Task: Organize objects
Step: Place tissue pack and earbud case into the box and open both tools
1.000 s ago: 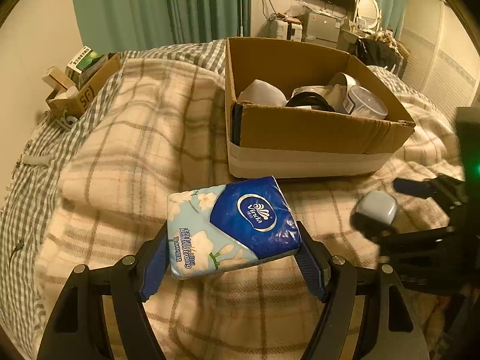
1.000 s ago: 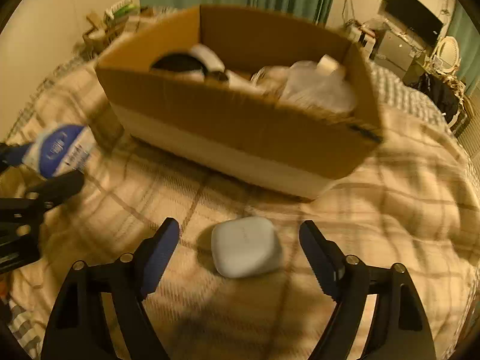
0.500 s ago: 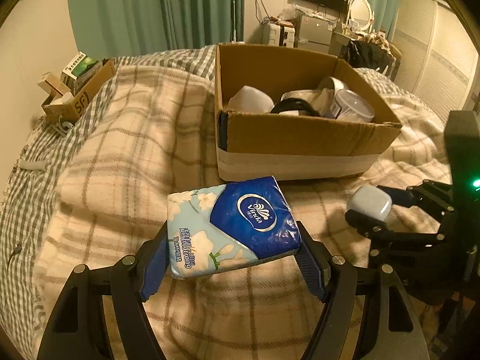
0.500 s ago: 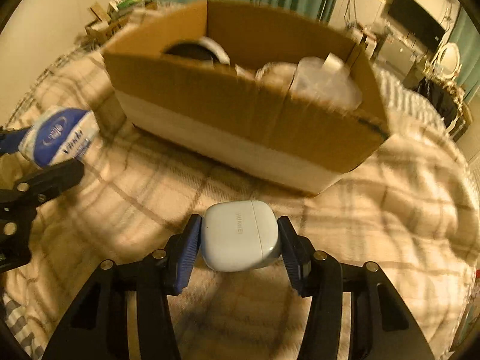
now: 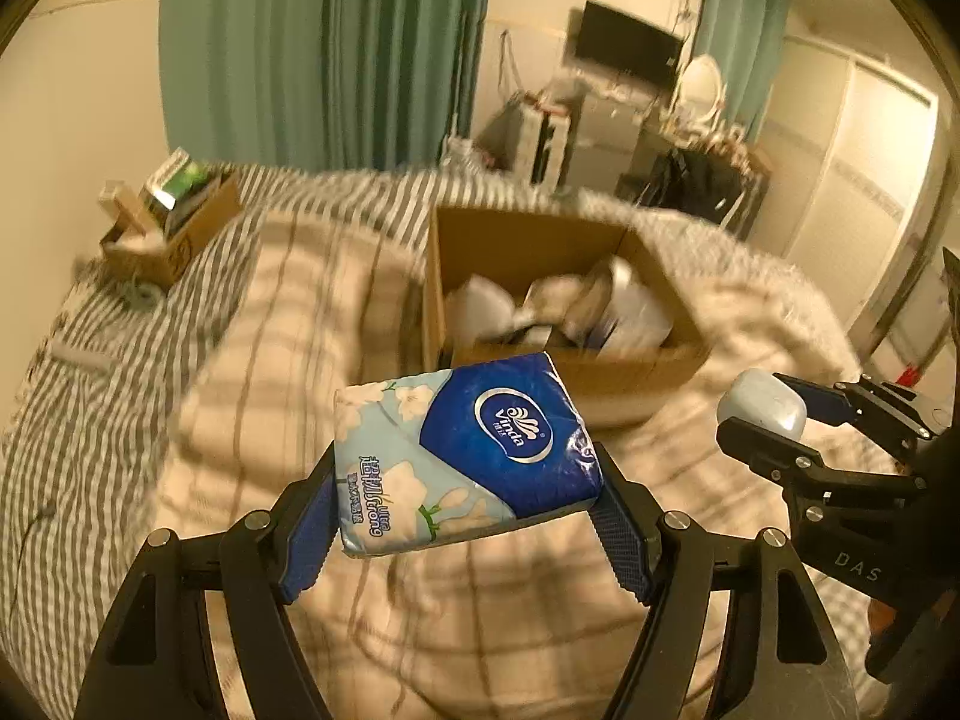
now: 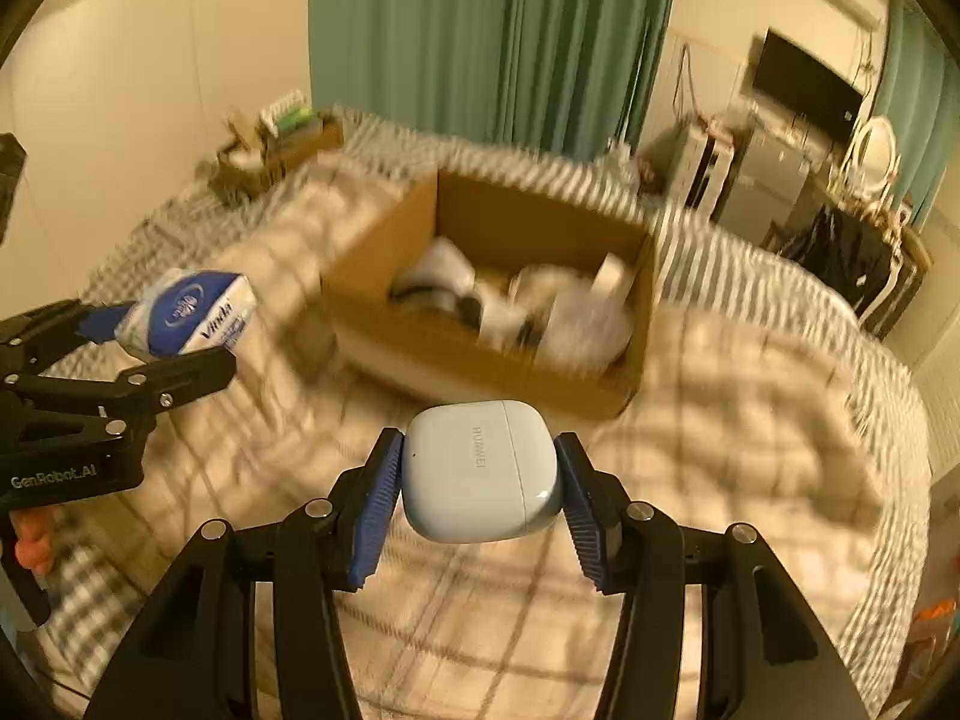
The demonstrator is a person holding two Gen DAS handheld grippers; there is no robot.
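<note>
My left gripper (image 5: 465, 480) is shut on a blue and white tissue pack (image 5: 465, 450), lifted above the plaid blanket. The same tissue pack (image 6: 186, 312) shows at the left of the right wrist view, between the left gripper's fingers (image 6: 174, 375). My right gripper (image 6: 477, 474) is shut on a pale blue earbud case (image 6: 480, 468), also held in the air; in the left wrist view that earbud case (image 5: 762, 402) sits at the right edge. Ahead of both stands an open cardboard box (image 5: 600, 369) holding several white and clear items (image 6: 522, 306).
The plaid blanket (image 6: 750, 420) covers a bed with striped bedding (image 5: 90, 372). A small cardboard box of oddments (image 5: 168, 228) sits at the bed's far left. Green curtains, a TV and cluttered furniture (image 6: 798, 168) line the back wall.
The right gripper closed on the earbud case that lay on the blanket. Both grippers then rose with their loads, so the box now looks lower and farther.
</note>
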